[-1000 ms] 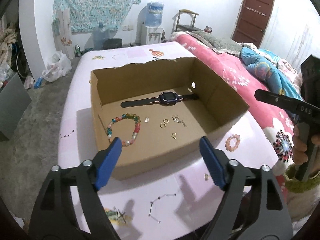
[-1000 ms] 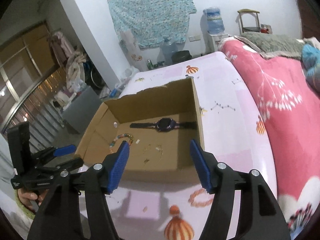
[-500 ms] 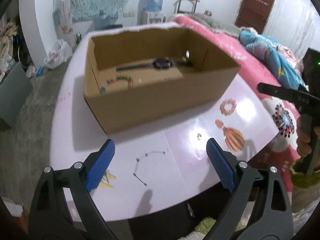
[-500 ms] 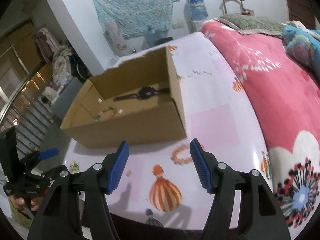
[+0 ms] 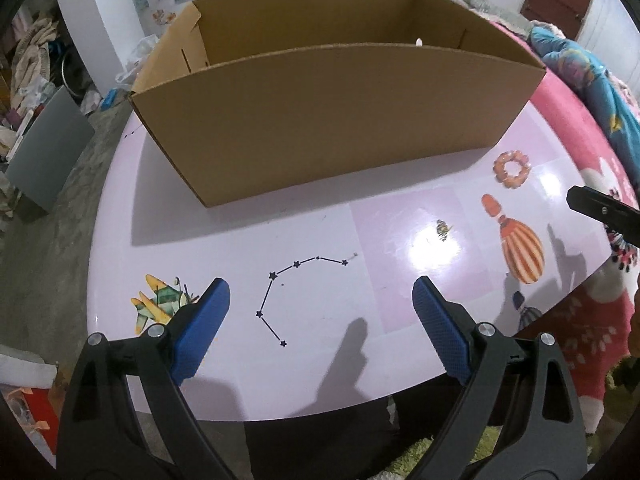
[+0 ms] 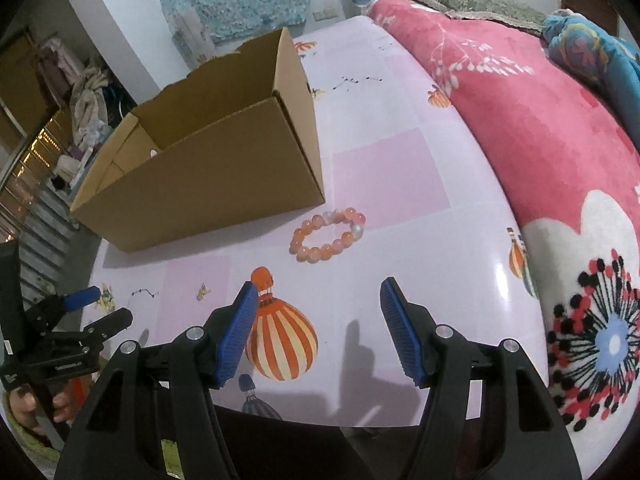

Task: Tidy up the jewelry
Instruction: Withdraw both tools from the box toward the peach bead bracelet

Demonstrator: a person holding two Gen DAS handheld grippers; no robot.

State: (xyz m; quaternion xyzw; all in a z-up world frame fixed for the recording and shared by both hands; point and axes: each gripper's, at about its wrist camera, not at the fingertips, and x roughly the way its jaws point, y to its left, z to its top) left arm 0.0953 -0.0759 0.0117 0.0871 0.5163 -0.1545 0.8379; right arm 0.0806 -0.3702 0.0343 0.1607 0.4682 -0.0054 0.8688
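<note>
An open cardboard box stands on the pink table, and its near wall hides what lies inside. A bracelet of pink and orange beads lies on the table just off the box's near right corner; the left wrist view shows the bracelet at the right. My right gripper is open and empty above a printed balloon, a short way in front of the bracelet. My left gripper is wide open and empty over a printed star line, near the table's front edge.
The pink table has a rounded front edge close under both grippers. A red flowered blanket borders it on the right. A hand holds the left gripper at the lower left. A small yellowish mark sits between the grippers.
Both grippers have sunk and drawn back toward the table's front edge. The watch and beads inside the box have gone out of sight behind its near wall. The left jaws spread slightly wider.
</note>
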